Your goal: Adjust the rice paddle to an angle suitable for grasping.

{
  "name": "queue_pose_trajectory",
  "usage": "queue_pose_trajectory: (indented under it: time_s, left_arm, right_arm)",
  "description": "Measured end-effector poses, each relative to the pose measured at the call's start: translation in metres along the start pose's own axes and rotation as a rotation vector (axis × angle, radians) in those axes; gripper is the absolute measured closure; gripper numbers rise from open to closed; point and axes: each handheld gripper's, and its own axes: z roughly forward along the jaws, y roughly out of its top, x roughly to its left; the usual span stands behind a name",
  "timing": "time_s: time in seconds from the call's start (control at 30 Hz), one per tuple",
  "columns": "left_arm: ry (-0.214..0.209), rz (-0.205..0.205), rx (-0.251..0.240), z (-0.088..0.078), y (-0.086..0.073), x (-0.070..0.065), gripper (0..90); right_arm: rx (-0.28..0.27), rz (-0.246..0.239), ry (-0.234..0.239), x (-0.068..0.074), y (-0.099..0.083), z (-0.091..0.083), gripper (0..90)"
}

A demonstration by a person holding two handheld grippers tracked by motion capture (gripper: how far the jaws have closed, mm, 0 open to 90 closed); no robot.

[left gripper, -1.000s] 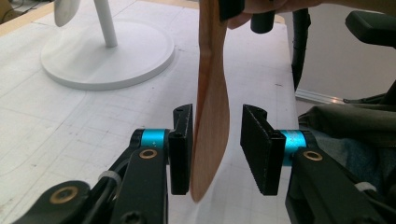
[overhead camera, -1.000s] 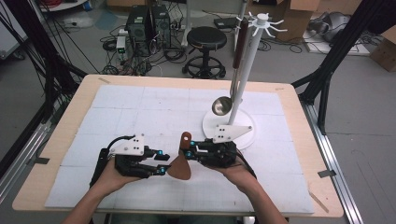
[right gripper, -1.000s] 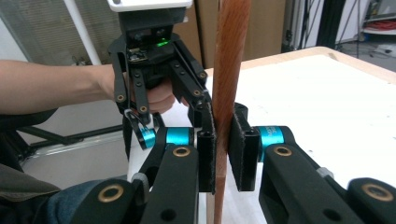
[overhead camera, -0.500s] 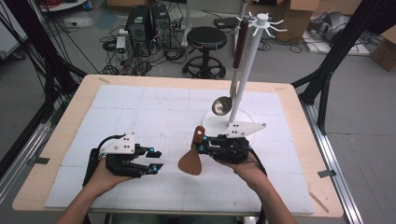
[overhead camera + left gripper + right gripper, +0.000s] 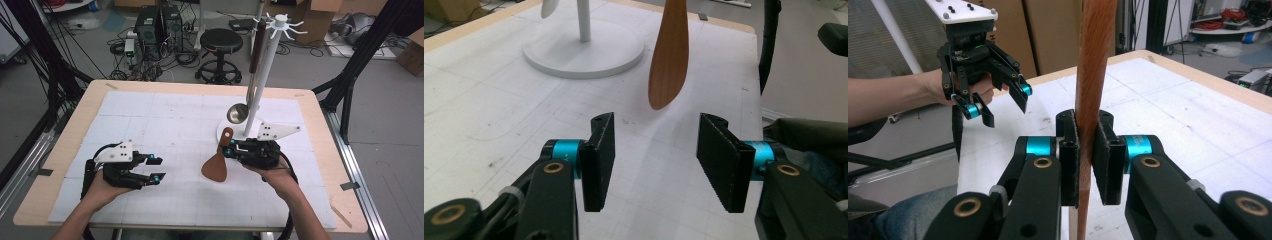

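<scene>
Wooden spatula [image 5: 216, 165] now hangs from right gripper [image 5: 229, 149], left gripper [image 5: 156, 169] apart.

Lab, desktop computers [image 5: 159, 26] and cables on floor, black rig frame [image 5: 42, 60], cardboard boxes [image 5: 412, 55]

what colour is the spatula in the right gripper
Reddish-brown wood; the spatula shows best in the high view, clamped in the right gripper.
</scene>
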Motion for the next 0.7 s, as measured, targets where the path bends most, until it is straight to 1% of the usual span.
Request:
queue_pose_trajectory:
  time_s: [0.07,0.13,0.2,0.27,0.3,0.37,0.5,0.6,0.63,0.7]
  left_arm:
    - [0.011,0.0,0.002,-0.002,0.0,0.002,46.5]
    - [0.018,-0.012,-0.003,-0.004,-0.001,0.002,44.6]
    - [0.033,-0.011,0.0,-0.006,-0.001,0.004,41.5]
    - [0.048,-0.023,-0.003,-0.008,-0.002,0.005,38.7]
    - [0.06,-0.025,-0.001,-0.009,-0.002,0.006,36.3]
    - [0.084,-0.042,-0.003,-0.01,-0.003,0.008,30.4]
    - [0.114,-0.061,0.001,-0.016,-0.006,0.014,24.3]
    - [0.14,-0.073,-0.008,-0.019,-0.007,0.016,22.3]
    - [0.14,-0.071,-0.011,-0.021,-0.007,0.017,21.7]
    - [0.153,-0.074,-0.013,-0.024,-0.008,0.018,21.5]
  right_arm:
    - [0.003,0.0,-0.004,-0.001,0.001,-0.002,83.0]
    - [0.003,-0.005,-0.009,-0.003,0.003,-0.004,82.9]
    - [0.004,0.001,-0.014,-0.003,0.004,-0.006,82.9]
    - [0.004,-0.002,-0.014,-0.005,0.004,-0.007,82.9]
    - [0.006,0.003,-0.018,-0.005,0.005,-0.008,82.9]
    - [0.008,0.001,-0.02,-0.007,0.006,-0.009,82.9]
    - [0.007,0.0,-0.03,-0.01,0.01,-0.013,83.0]
    - [0.007,-0.001,-0.037,-0.011,0.013,-0.015,82.9]
    - [0.007,-0.003,-0.035,-0.012,0.014,-0.016,83.0]
    - [0.003,-0.005,-0.038,-0.012,0.017,-0.017,82.9]
